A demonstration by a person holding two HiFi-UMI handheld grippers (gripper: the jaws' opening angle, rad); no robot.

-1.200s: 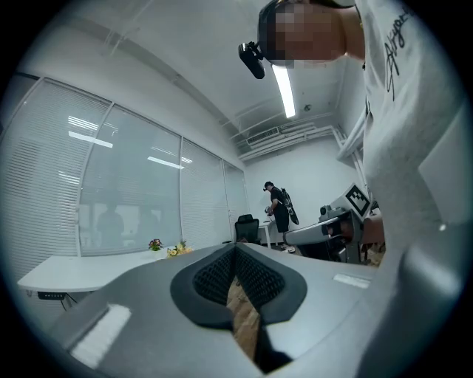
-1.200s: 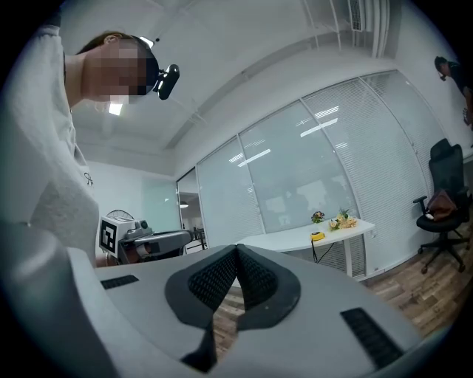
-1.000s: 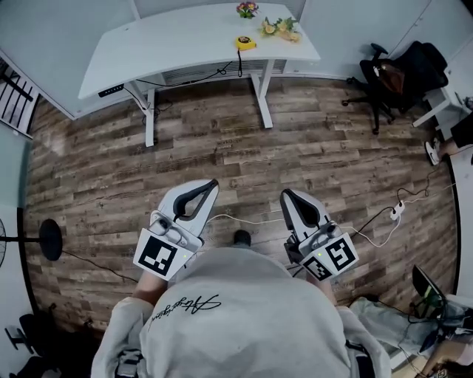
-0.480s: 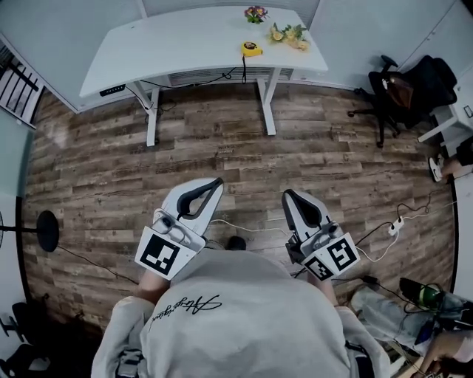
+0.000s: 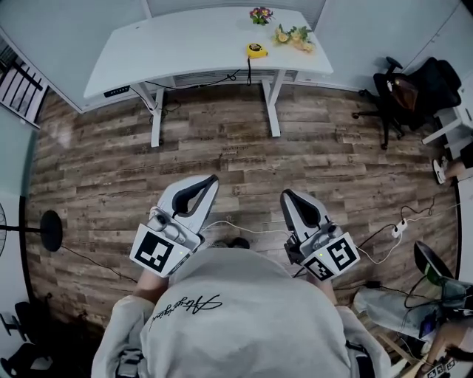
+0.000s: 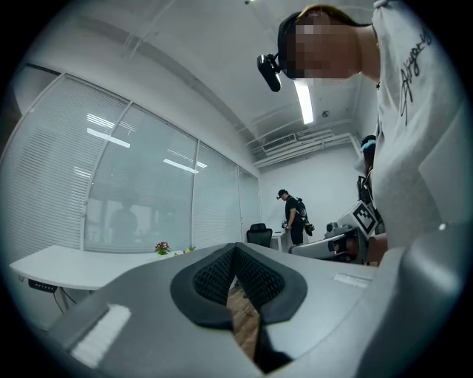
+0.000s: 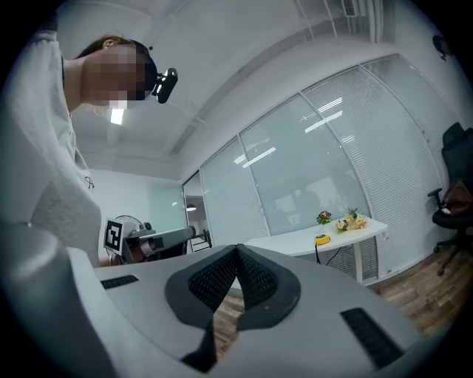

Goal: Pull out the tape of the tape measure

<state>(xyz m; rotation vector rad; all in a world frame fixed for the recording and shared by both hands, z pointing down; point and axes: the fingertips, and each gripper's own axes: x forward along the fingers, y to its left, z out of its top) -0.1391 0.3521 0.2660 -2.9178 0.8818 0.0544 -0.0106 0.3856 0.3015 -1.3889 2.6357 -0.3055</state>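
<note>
head view showed the person standing on the wood floor [image 5: 332, 162], well apart from the white bench [image 5: 185, 44]. both tools were held out in front of the body, pointing toward the bench. the left hand-held gripper [image 5: 213, 179] had its jaws fully together with nothing between them; the left gripper view confirmed this, black ribbed pads meeting at the tip and only floor showing behind them. the right hand-held gripper [image 5: 284, 194] was the same: jaws closed, pads touching, empty, as the right gripper view showed. the two were side by side but apart, and neither touched anything.

the yellow tape measure [image 5: 256, 50] sat on the bench top toward the bench's right end, far from both grippers. i couldn't tell if any tape was out. a black cable [image 5: 249, 68] hung over the bench edge just beside it. a yellow-white flower bunch [image 5: 294, 34] lay near it on the right, and a small purple flower bunch [image 5: 260, 14] stood behind it toward the far edge.

a black office chair [image 5: 410, 81] stood on the right of the room. a white power strip [image 5: 400, 228] with its cord lay on the floor right of the right gripper. a black round stand base [image 5: 50, 235] was at the left. the left gripper view also caught another person [image 6: 295, 218] standing far back in the room.
</note>
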